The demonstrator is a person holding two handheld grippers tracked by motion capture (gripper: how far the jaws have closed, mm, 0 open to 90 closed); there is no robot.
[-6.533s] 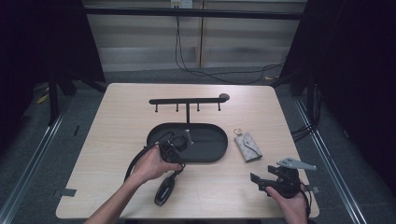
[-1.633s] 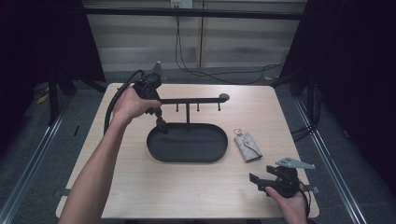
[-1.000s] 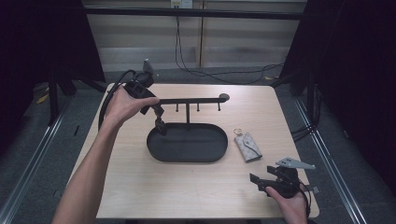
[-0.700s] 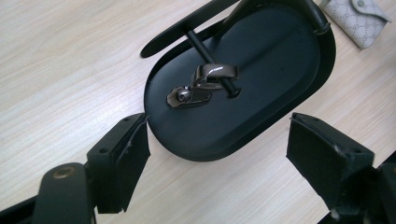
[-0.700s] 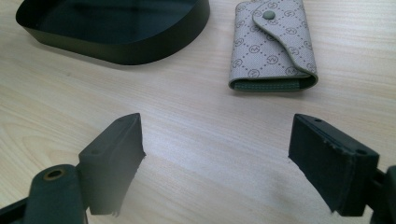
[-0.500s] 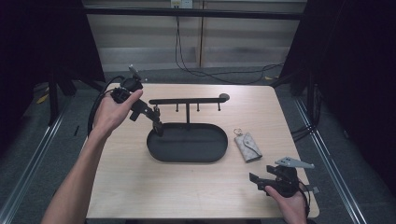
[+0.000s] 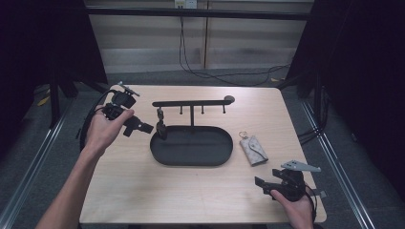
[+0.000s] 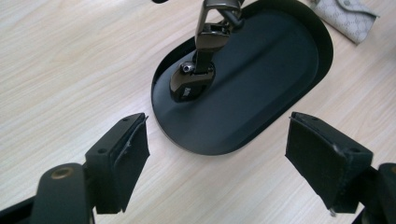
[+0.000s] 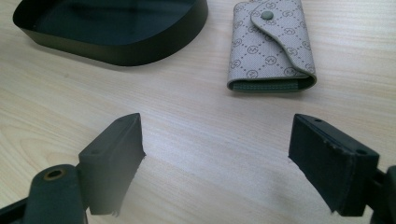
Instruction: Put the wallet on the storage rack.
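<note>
A dark key fob (image 7: 161, 129) hangs by its metal clip from the left hook of the black bar rack (image 7: 191, 102), its lower end resting in the black oval tray (image 7: 191, 161). In the left gripper view the fob (image 8: 194, 81) lies just ahead of the jaws. My left gripper (image 7: 143, 127) is held left of the tray; its jaws (image 8: 217, 135) have just been opening and stand open with nothing between them. A grey patterned key pouch (image 7: 254, 150) lies right of the tray. My right gripper (image 7: 265, 180) rests near the front right, open (image 9: 217, 135) and facing the pouch (image 9: 271, 44).
The rack carries several more hooks to the right of the fob. The tray's wall (image 9: 116, 51) stands up from the wooden table (image 7: 143, 191). Cables trail from both grippers. The table's left edge is close behind my left hand.
My left gripper has let go of the key fob, opened wider and drawn back to the left of the rack. The fob stays hanging on the hook. My right gripper has not moved.
</note>
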